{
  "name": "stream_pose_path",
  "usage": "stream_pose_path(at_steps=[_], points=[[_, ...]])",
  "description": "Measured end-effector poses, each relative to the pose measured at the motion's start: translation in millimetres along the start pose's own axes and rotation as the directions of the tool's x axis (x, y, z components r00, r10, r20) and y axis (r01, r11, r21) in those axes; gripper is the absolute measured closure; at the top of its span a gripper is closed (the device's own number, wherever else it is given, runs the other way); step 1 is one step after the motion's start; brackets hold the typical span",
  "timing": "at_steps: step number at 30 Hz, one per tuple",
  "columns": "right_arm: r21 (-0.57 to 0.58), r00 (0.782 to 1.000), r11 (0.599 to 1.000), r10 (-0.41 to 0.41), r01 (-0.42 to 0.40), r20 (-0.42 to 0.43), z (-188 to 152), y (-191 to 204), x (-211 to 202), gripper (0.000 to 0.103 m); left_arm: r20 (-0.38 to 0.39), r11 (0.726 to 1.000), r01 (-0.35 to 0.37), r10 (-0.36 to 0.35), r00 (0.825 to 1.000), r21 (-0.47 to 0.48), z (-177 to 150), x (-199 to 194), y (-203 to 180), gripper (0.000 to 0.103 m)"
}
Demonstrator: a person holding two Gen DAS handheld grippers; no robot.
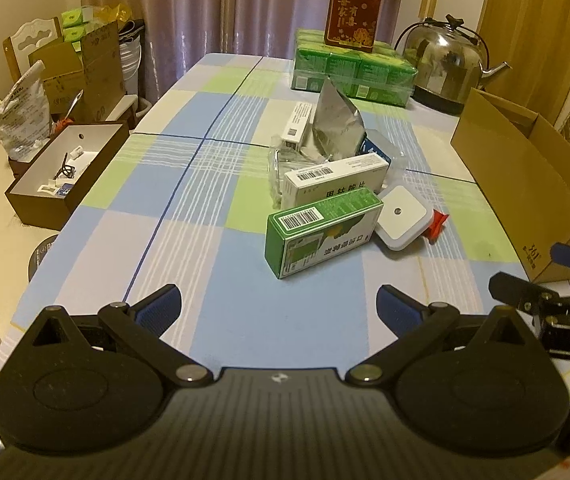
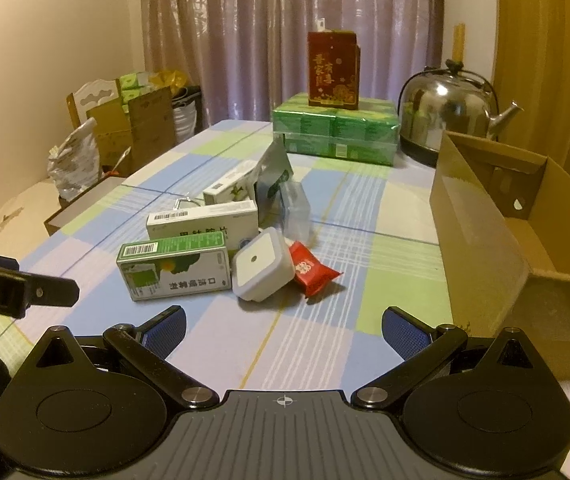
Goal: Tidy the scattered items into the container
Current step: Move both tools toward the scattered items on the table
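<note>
Nothing is tidied yet: both the left claw (image 1: 279, 306) and right claw (image 2: 283, 328) gape empty, the green medicine box (image 2: 175, 270), white square lid (image 2: 262, 269) and red candy (image 2: 312, 272) lie left of the cardboard box (image 2: 481, 240), which looks empty.

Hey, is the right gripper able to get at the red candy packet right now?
Probably yes. The right gripper is open, with bare tablecloth between it and the red packet. Only the white square box touches the packet's left side.

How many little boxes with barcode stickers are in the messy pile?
2: the green box at the front and the white box right behind it. Others may hide barcodes.
</note>
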State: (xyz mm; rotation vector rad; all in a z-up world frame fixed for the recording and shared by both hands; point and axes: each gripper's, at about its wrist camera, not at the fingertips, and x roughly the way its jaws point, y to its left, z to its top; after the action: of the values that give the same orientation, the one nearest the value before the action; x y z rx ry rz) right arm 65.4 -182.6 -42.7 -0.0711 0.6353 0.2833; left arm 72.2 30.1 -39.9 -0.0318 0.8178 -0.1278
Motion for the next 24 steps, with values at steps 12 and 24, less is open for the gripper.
stream_pose_path(at_steps=[12, 24], points=[[-0.099, 1.0, 0.995, 0.012, -0.013, -0.016, 10, 3, 17, 0.002, -0.015, 0.999, 0.026, -0.026, 1.0, 0.027, 4, 12, 3, 0.001], [-0.251, 0.999, 0.968, 0.018, -0.025, -0.032, 19, 12, 52, 0.002, -0.039, 0.986, 0.068, -0.063, 0.997, 0.151, 12, 38, 2, 0.001]])
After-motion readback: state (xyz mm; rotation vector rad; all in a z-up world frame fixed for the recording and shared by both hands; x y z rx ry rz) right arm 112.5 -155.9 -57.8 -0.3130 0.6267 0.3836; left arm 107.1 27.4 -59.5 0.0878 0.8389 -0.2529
